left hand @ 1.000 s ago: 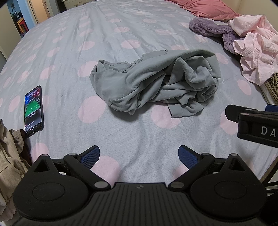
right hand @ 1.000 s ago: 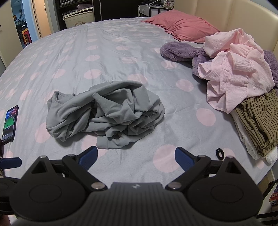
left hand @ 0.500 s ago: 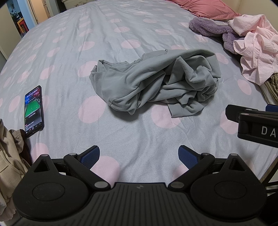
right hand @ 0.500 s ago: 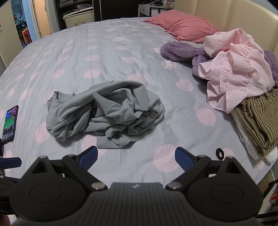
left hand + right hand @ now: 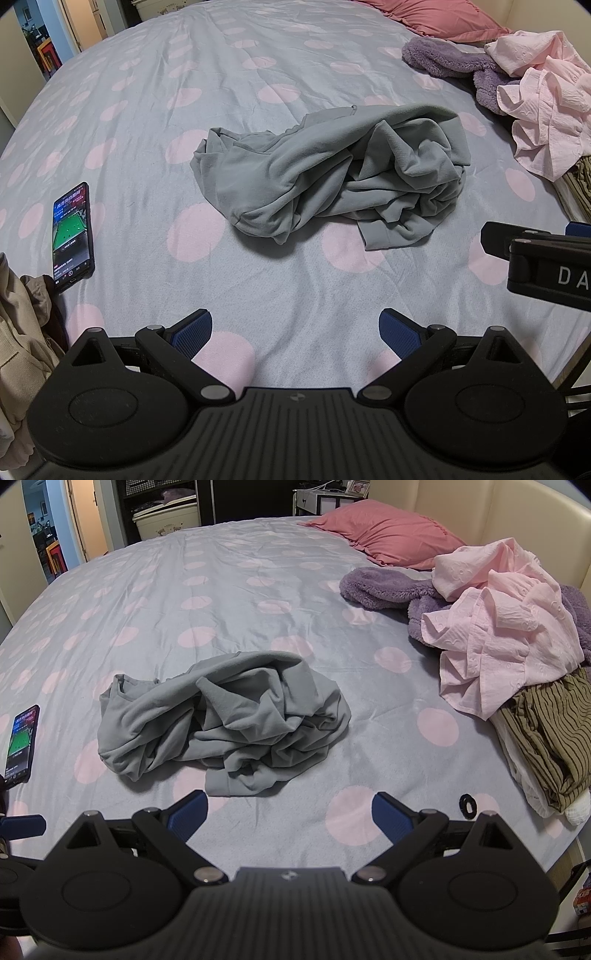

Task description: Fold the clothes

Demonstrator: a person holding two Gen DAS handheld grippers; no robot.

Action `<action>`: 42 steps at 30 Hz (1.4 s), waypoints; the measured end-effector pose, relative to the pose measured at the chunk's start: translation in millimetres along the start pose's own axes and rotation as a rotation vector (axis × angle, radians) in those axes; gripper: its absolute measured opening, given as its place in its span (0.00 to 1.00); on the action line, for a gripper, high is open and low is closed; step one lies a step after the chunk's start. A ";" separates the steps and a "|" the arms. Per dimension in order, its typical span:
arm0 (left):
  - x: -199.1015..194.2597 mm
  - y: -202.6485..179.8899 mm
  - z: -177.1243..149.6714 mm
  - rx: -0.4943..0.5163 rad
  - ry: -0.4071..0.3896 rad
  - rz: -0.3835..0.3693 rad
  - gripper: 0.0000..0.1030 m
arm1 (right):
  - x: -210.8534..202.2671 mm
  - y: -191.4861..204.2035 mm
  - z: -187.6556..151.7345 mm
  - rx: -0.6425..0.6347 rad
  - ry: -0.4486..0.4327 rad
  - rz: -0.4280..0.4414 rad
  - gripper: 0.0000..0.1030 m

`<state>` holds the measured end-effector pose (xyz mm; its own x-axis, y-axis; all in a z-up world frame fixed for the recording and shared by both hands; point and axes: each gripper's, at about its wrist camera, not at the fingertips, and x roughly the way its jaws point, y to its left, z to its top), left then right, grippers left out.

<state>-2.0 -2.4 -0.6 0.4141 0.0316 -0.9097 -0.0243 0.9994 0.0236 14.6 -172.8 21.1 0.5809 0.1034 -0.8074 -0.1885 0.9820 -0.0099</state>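
grey garment: crumpled heap, mid-bed, nothing holding it; not folded as it lies. One flat hem tongue sticks out toward the claws.
bed: grey cover w/ pink dots, soft; carries everything.
left claw: released, blue pads spread wide, nothing btwn them; low at near edge of bed, short of the heap.
right claw: also released & empty, near edge, just short of the hem tongue.
risk 1: heap is twisted, layers overlap, so a pinch prob. takes 2+ layers & it won't spread flat.
risk 2: thin slack cloth; a shallow grip could slip out on lift.
risk 3: soft cover underneath; a low pinch may catch the cover along w/ the garment.
risk 4: can't tell sleeves from body or which edge is which, so a wrong corner pair gives a skewed fold.
phone: screen lit, left of heap, apart from it; could get swept if cloth is spread that way.
pink shirt: piled right, over a purple fleece; limits spread room on that side.
striped cloth: right edge of bed, bunched.
black ring: small, near edge, right of right claw.
pillow: far end, out of the way.
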 end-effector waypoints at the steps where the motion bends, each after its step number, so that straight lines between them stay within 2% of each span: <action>1: 0.1 0.0 0.0 0.000 0.000 0.000 0.96 | 0.2 -0.1 0.0 0.000 0.000 0.000 0.94; 10: 0.1 0.5 0.3 -0.001 -0.002 0.002 0.96 | 0.7 -0.5 -0.5 0.003 0.001 0.001 0.94; 17: 5.5 5.4 10.6 0.030 -0.030 0.005 0.96 | 18.8 -13.7 25.6 -0.066 -0.046 0.115 0.94; 24: 17.2 14.2 25.9 0.059 -0.063 -0.054 0.93 | 37.2 -27.0 52.1 -0.135 -0.093 0.230 0.94; 26: 21.7 15.4 28.4 0.054 -0.072 -0.079 0.89 | 45.9 -32.0 59.7 -0.161 -0.108 0.266 0.94; 31: 37.2 12.3 36.7 0.075 -0.079 -0.106 0.67 | 67.0 -31.2 69.3 -0.257 -0.105 0.281 0.94; 34: 46.2 10.0 41.9 0.082 -0.076 -0.098 0.61 | 76.6 -22.8 68.4 -0.350 -0.101 0.261 0.94; 38: 54.8 10.6 49.5 0.085 -0.097 -0.107 0.57 | 83.6 -17.7 74.3 -0.360 -0.103 0.292 0.92; 41: 61.0 10.9 54.8 0.092 -0.115 -0.099 0.52 | 88.7 -13.9 78.9 -0.367 -0.105 0.315 0.86; 42: 63.3 10.9 56.8 0.093 -0.119 -0.091 0.49 | 90.4 -12.6 80.4 -0.369 -0.106 0.323 0.81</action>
<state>75.6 11.1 -34.4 0.5155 -0.0635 -0.8545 0.1001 0.9949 -0.0135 133.1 -163.2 -4.3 0.5202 0.4274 -0.7394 -0.6283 0.7779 0.0075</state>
